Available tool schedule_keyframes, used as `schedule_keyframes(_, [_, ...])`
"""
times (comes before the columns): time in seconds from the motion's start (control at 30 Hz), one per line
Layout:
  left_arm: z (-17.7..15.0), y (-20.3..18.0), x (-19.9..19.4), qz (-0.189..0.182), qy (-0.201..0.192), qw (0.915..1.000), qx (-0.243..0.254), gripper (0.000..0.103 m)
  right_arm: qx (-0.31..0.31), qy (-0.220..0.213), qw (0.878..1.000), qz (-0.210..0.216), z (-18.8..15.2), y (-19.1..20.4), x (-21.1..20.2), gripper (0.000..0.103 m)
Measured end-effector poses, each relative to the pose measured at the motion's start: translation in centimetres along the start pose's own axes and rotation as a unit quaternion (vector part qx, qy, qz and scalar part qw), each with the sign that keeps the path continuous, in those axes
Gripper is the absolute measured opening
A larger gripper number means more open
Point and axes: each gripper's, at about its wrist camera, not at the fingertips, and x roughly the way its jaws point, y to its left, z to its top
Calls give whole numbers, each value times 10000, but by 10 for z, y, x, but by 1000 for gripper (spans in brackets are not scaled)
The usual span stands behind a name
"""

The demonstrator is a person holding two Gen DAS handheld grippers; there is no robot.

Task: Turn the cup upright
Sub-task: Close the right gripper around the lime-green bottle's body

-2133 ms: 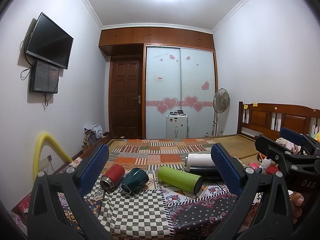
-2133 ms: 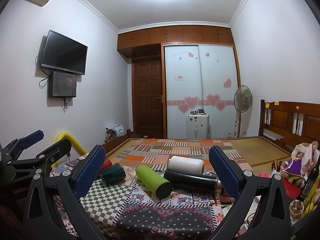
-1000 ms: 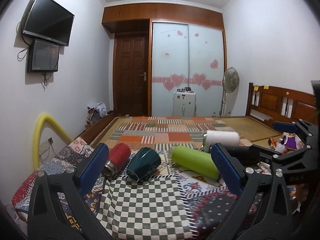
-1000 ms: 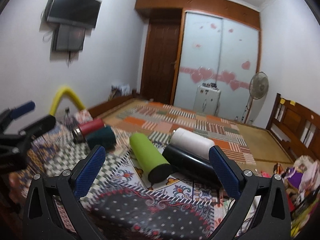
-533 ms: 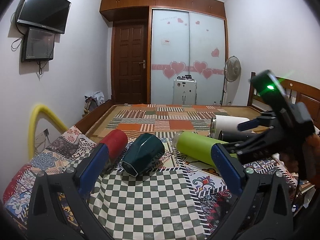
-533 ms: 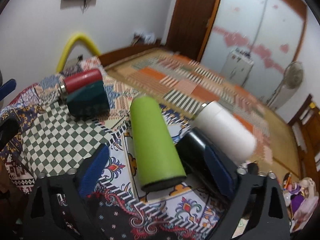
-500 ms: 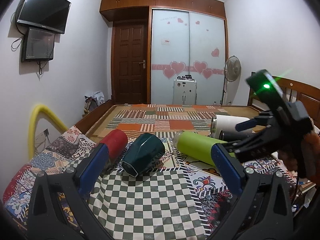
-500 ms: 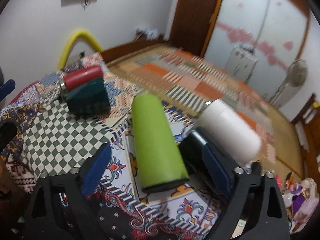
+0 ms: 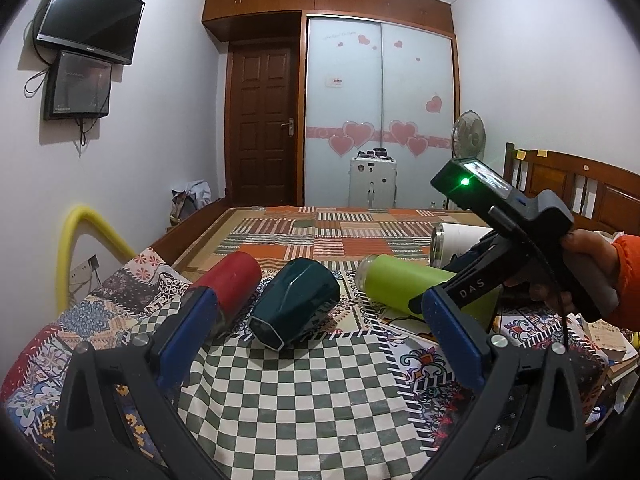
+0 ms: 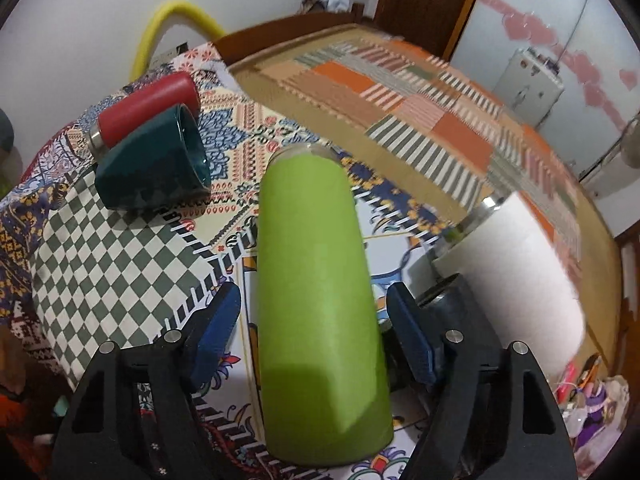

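Presently, the lime-green cylindrical tumbler (image 10: 320, 308) is lying on its side on the patterned patchwork cloth (image 9: 296, 392), between the spread blue-padded fingers (image 10: 412, 340) of the right gripper (image 10: 314, 334), which are flanking it with a gap showing on each side. The left gripper (image 9: 320, 338) is hovering released above the checkered patch. A dark-green faceted cup (image 9: 294, 306) and red metal flask (image 9: 230, 286) are lying side by side, touching; a white cylindrical bottle (image 10: 516, 280) is lying beside a black one (image 10: 460, 300).
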Motion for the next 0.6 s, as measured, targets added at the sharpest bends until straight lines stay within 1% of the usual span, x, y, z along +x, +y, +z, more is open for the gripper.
schedule_keyframes(0.13, [-2,2,3,11,16,10000,-6,103,-131,80,9998,-110,1,6,2,73])
schedule_keyframes(0.2, [-4,2,3,8,24,10000,-26,103,-136,138,9998,-56,2,8,3,73])
schedule_keyframes(0.3, [-5,4,5,3,70,10000,-67,103,-97,246,9992,286,5,9,6,72])
schedule_keyframes(0.37, [-6,4,7,1,111,9999,-72,103,-38,355,9986,398,5,10,12,70])
schedule_keyframes(0.43, [-6,4,8,23,124,9999,-69,103,-23,472,9980,424,6,11,22,64])
schedule_keyframes(0.47, [-7,4,8,24,129,9999,-73,103,0,492,9977,463,6,12,25,64])
schedule_keyframes(0.6, [-7,6,9,44,138,9999,-80,103,20,438,9983,380,7,15,25,63])
